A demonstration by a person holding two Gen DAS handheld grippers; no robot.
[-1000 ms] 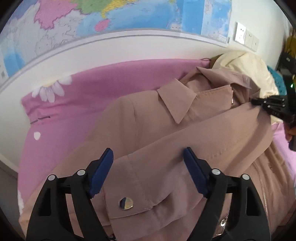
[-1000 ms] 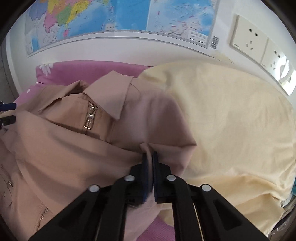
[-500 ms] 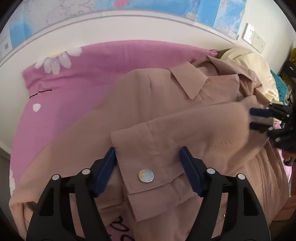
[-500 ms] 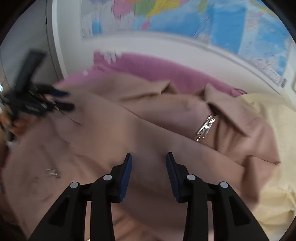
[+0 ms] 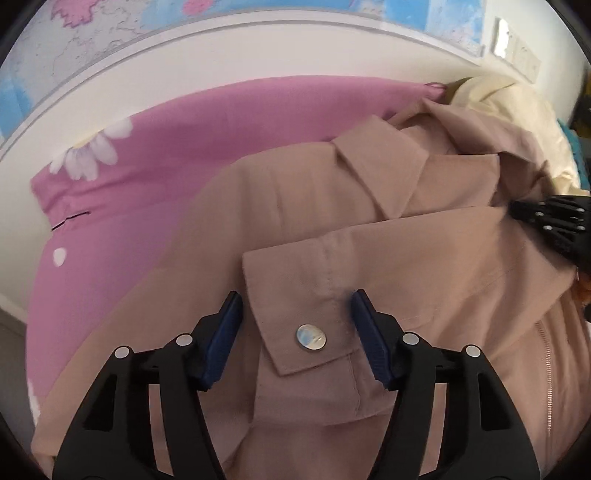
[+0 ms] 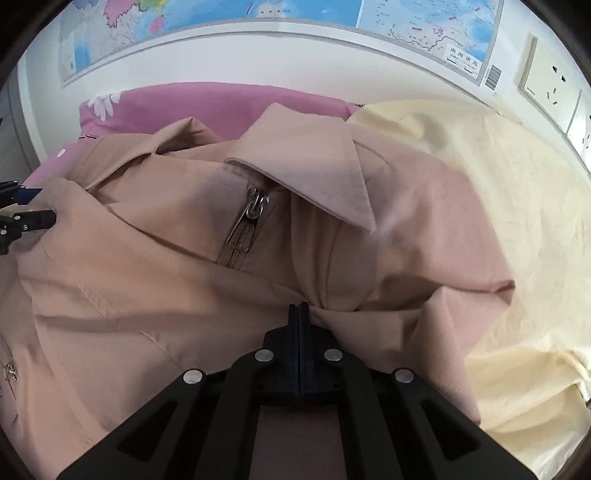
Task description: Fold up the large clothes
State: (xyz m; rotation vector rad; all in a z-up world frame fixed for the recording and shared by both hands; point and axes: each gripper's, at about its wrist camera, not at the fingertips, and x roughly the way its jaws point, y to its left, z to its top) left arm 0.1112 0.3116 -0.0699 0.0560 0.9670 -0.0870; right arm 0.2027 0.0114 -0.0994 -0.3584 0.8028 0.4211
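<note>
A beige jacket (image 5: 295,206) lies collar-up on the pink sheet, one sleeve folded across its chest. The sleeve's cuff (image 5: 295,295), with a silver snap (image 5: 311,336), sits between the blue pads of my left gripper (image 5: 295,321). Those jaws are closing, and the pads stand just off the cloth. In the right wrist view the jacket (image 6: 147,288) shows its zip pull (image 6: 255,210). My right gripper (image 6: 298,314) is shut on a pinched fold of jacket cloth near the shoulder. It also shows at the sleeve's far end as the right gripper (image 5: 517,212). The left gripper (image 6: 40,205) shows at the left edge.
The pink flowered sheet (image 5: 155,155) covers the bed up to a white wall. A cream cloth (image 6: 498,206) lies right of the jacket. A map (image 6: 295,14) hangs above, with wall sockets (image 6: 550,81) to its right.
The left jaws have narrowed and sunk around the cuff. The right gripper let go of the cloth, opened and swung left, then came back and shut on a fold near the shoulder.
</note>
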